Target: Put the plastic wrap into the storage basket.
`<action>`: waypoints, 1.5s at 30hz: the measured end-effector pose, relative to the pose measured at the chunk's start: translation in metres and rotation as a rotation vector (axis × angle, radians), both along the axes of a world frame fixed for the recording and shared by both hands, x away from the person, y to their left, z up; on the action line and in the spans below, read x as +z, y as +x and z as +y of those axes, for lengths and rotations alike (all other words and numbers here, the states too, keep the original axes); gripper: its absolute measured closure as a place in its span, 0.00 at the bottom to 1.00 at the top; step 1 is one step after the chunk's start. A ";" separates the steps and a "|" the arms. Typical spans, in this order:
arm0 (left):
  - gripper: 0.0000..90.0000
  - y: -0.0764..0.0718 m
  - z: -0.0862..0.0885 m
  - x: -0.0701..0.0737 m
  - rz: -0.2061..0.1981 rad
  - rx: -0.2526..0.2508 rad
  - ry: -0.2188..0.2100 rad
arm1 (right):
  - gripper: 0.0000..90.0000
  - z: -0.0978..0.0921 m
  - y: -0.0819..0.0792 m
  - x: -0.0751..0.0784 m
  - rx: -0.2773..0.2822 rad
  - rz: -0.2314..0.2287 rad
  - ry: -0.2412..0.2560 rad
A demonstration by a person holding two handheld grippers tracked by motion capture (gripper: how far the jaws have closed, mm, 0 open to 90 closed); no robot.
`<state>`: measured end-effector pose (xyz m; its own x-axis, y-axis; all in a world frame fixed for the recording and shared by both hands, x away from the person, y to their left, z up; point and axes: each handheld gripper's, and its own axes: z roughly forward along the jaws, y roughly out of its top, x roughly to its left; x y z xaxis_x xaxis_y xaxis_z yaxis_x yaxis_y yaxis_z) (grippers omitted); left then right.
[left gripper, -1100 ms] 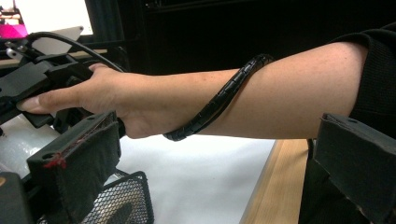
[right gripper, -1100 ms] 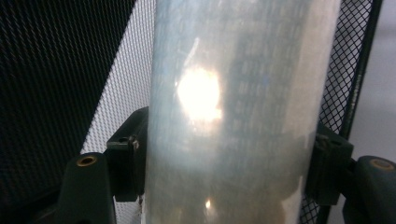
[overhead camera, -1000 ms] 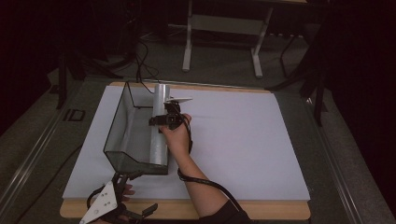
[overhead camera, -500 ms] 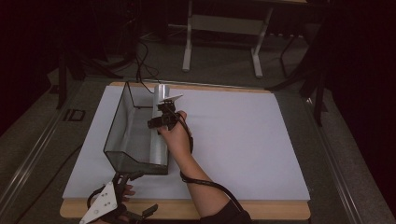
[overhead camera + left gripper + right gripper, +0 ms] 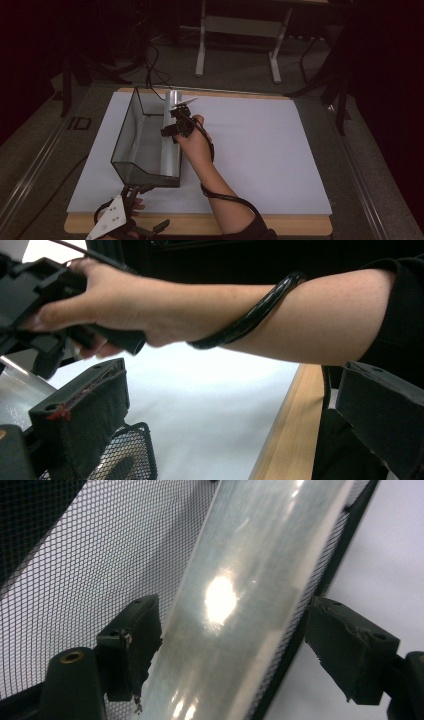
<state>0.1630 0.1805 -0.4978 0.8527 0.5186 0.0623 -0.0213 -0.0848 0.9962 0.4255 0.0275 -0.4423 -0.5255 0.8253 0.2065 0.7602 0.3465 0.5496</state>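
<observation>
A long silvery roll [image 5: 169,156] lies inside a black mesh basket [image 5: 125,134], along its right wall. My right gripper [image 5: 173,131] hangs over the roll's middle, pointing down. In the right gripper view the roll [image 5: 235,595] runs up between the jaws of my right gripper [image 5: 240,647], which is open; the basket's mesh wall [image 5: 320,580] also stands inside the gap. My left gripper [image 5: 147,209] rests at the table's front edge near the basket's near corner. It is open, and the left gripper [image 5: 232,425] has nothing between its jaws.
A white sheet [image 5: 270,150] covers the table, with a wooden front edge [image 5: 287,440]. The person's right forearm [image 5: 280,320], with a cable looped round it, crosses above the left gripper. Beyond the table's far edge stands a metal frame [image 5: 240,30].
The right gripper has edged slightly left and away over the roll. The left gripper has stayed where it was.
</observation>
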 end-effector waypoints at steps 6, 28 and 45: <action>0.01 0.000 0.000 0.000 0.002 0.002 -0.003 | 0.23 -0.013 -0.007 0.012 0.033 -0.036 0.014; 0.01 0.000 -0.001 -0.001 0.012 0.016 -0.001 | 0.17 -0.090 -0.035 0.033 0.091 -0.136 0.033; 0.01 -0.001 -0.003 -0.001 0.015 0.017 -0.003 | 0.17 -0.160 -0.081 0.040 0.125 -0.230 0.056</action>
<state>0.1624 0.1779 -0.4992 0.8448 0.5329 0.0477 -0.0045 -0.0821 0.9966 0.3450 -0.1324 -0.4021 -0.6611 0.7417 0.1131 0.5662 0.3944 0.7238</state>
